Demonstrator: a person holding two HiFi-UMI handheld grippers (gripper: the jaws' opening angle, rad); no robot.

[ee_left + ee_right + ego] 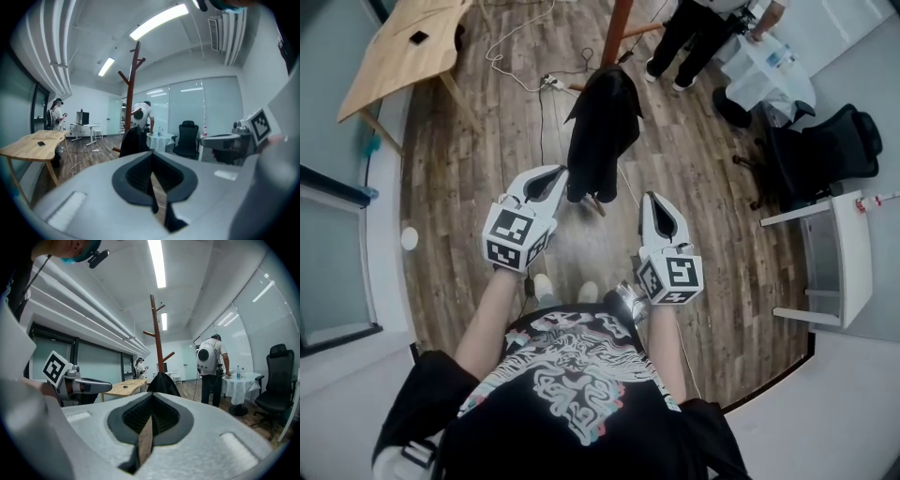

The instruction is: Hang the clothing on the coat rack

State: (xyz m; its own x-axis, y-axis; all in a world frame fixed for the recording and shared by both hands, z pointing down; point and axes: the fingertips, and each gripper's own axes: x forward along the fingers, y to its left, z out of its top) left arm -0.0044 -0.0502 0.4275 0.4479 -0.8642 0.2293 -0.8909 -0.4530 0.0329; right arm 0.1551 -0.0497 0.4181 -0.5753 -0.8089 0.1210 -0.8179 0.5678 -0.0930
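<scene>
Over the plank floor [694, 187], my left gripper [559, 174] is pinched shut on nothing, the black garment [602, 131] hangs on the coat rack [617, 28], my right gripper [652, 199] closed and empty too — hanging looks done, so next I'd simply back clear.

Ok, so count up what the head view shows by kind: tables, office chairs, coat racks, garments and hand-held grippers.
Tables: 3 (wooden table, round table, white desk)
Office chair: 1
Coat rack: 1
Black garment: 1
Hand-held grippers: 2 (left, right)
Total: 8
</scene>
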